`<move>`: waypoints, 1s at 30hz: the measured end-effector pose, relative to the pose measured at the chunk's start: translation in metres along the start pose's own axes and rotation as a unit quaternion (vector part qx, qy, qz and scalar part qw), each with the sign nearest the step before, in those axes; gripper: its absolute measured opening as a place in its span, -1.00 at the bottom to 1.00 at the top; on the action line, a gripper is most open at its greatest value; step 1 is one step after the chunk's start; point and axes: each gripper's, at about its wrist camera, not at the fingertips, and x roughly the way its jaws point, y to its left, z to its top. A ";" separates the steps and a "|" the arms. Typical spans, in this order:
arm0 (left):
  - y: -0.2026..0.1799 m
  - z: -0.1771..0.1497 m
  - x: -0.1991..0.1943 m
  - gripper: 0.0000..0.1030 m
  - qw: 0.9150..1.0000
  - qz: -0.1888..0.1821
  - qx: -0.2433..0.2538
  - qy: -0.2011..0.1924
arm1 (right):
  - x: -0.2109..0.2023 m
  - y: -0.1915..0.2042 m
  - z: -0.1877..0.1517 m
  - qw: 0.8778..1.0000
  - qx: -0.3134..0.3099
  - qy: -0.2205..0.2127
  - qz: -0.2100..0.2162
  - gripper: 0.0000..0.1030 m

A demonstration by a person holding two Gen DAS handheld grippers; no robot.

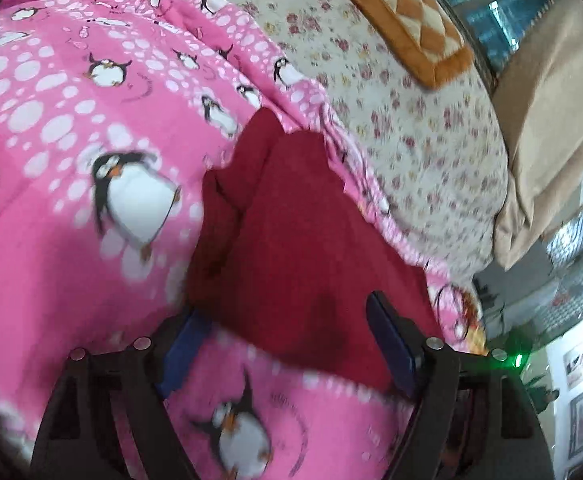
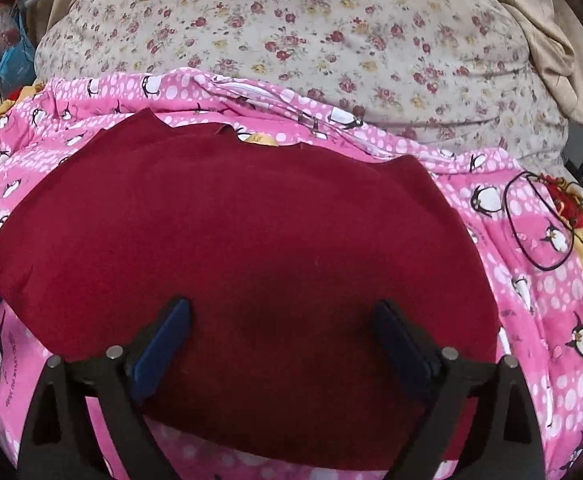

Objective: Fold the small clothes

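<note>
A dark red garment (image 2: pixel 243 248) lies spread flat on a pink penguin-print quilt (image 2: pixel 531 304). My right gripper (image 2: pixel 285 320) is open, its blue-padded fingers (image 2: pixel 163 340) wide apart just above the garment's near part. In the left wrist view the same red garment (image 1: pixel 303 248) lies ahead, with a fold at its left edge. My left gripper (image 1: pixel 287 320) is open over the garment's near edge, holding nothing. The left view is blurred by motion.
A floral bedsheet (image 2: pixel 331 48) covers the bed beyond the quilt. An orange checked cushion (image 1: pixel 403 12) lies at the far end. A beige cloth (image 1: pixel 547 128) hangs at the right. A black cable loop (image 2: pixel 539 224) lies on the quilt to the right.
</note>
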 end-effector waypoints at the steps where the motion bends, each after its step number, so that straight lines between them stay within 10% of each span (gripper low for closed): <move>1: 0.000 0.004 0.003 0.09 1.000 -0.001 -0.003 -0.005 | 0.001 0.000 0.000 1.000 -0.001 -0.001 -0.003 0.88; 6: -0.005 0.005 0.006 -0.03 1.000 0.006 0.001 -0.017 | 0.000 0.002 -0.002 1.000 0.000 -0.008 -0.006 0.89; 11: 0.010 0.015 0.002 -0.76 0.997 0.067 -0.037 -0.010 | 0.000 0.002 -0.004 1.000 0.005 -0.016 -0.011 0.96; 23: -0.027 0.002 0.021 -0.57 0.978 0.171 0.116 0.005 | 0.002 0.001 -0.006 1.000 0.014 -0.021 -0.010 0.99; 30: -0.026 0.001 0.022 -0.52 0.978 0.170 0.117 0.003 | 0.001 0.001 -0.007 1.000 0.014 -0.023 -0.011 0.99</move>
